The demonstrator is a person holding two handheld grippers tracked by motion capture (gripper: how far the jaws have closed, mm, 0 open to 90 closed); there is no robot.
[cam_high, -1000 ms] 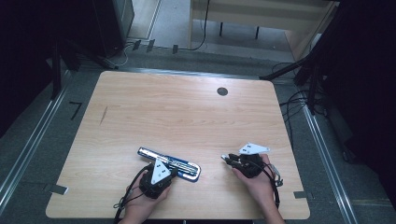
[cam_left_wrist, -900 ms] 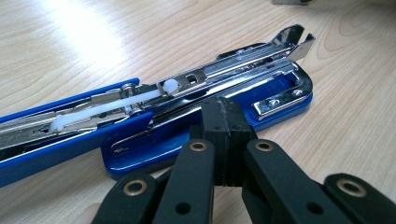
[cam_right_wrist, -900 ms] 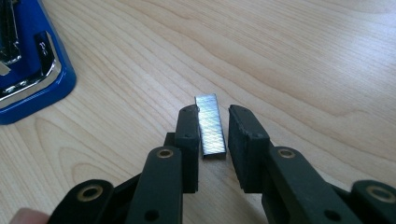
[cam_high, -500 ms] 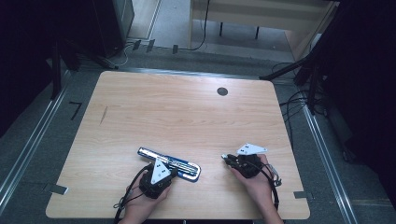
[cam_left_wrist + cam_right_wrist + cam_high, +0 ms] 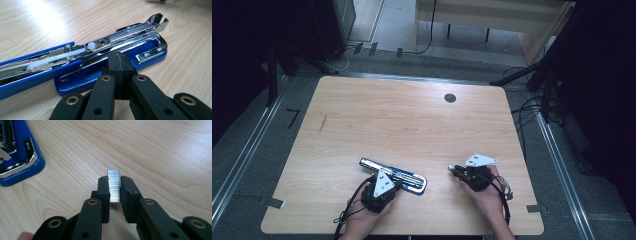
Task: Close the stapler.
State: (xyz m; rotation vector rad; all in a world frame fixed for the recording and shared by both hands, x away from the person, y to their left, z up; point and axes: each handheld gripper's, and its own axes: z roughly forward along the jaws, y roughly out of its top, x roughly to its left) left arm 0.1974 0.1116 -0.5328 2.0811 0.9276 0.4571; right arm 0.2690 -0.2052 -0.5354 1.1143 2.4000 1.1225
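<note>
A blue and chrome stapler (image 5: 398,175) lies swung open on the wooden table (image 5: 412,130), its staple channel bare (image 5: 105,43). My left gripper (image 5: 395,183) is shut, nothing between its pads, and its tips (image 5: 121,58) rest on the near edge of the stapler's blue base. To the right, my right gripper (image 5: 452,169) points left toward the stapler's end (image 5: 17,157). Its jaws have just been closing, and their pads now press on a short silver staple strip (image 5: 114,185) just above the table.
A small black round plug (image 5: 450,98) sits in the table near its far edge. A dark streak (image 5: 323,123) marks the left side. Both hands are close to the table's front edge (image 5: 412,233). Cables (image 5: 532,107) lie on the floor at the right.
</note>
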